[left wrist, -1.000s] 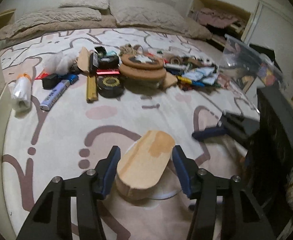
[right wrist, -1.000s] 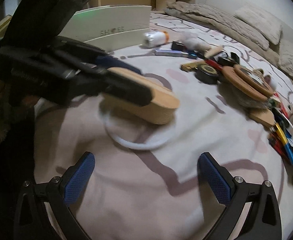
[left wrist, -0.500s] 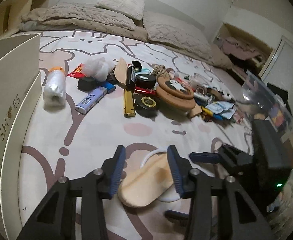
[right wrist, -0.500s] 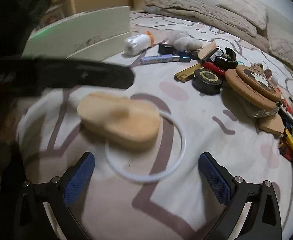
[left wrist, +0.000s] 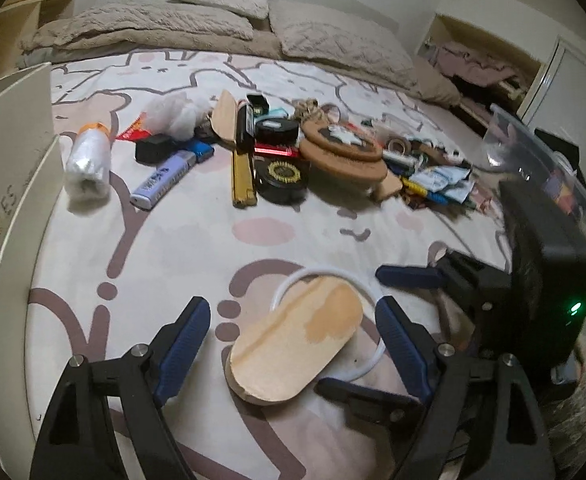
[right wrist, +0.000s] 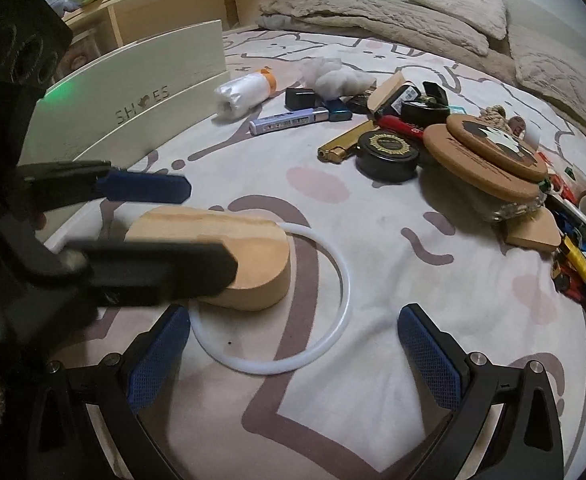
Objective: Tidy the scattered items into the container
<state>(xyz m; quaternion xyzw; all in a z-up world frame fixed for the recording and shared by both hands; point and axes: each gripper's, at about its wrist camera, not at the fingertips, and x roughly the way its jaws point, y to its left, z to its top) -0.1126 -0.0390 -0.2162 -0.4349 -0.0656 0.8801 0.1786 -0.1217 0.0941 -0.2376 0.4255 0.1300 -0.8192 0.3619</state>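
Jaws spread on both: your left gripper (left wrist: 293, 344) straddles the oval pale wooden block (left wrist: 297, 344); your right gripper (right wrist: 293, 356) hovers over the thin white ring (right wrist: 333, 320).

An oval block of pale wood (left wrist: 295, 340) lies flat on the patterned bedspread, a darker patch on its top face; it rests across a thin white ring (right wrist: 293, 300), covering the ring's near-left arc; beyond, a heap of scattered items (left wrist: 293, 152); a cream box marked SHOES (right wrist: 133, 92) stands open at the left.
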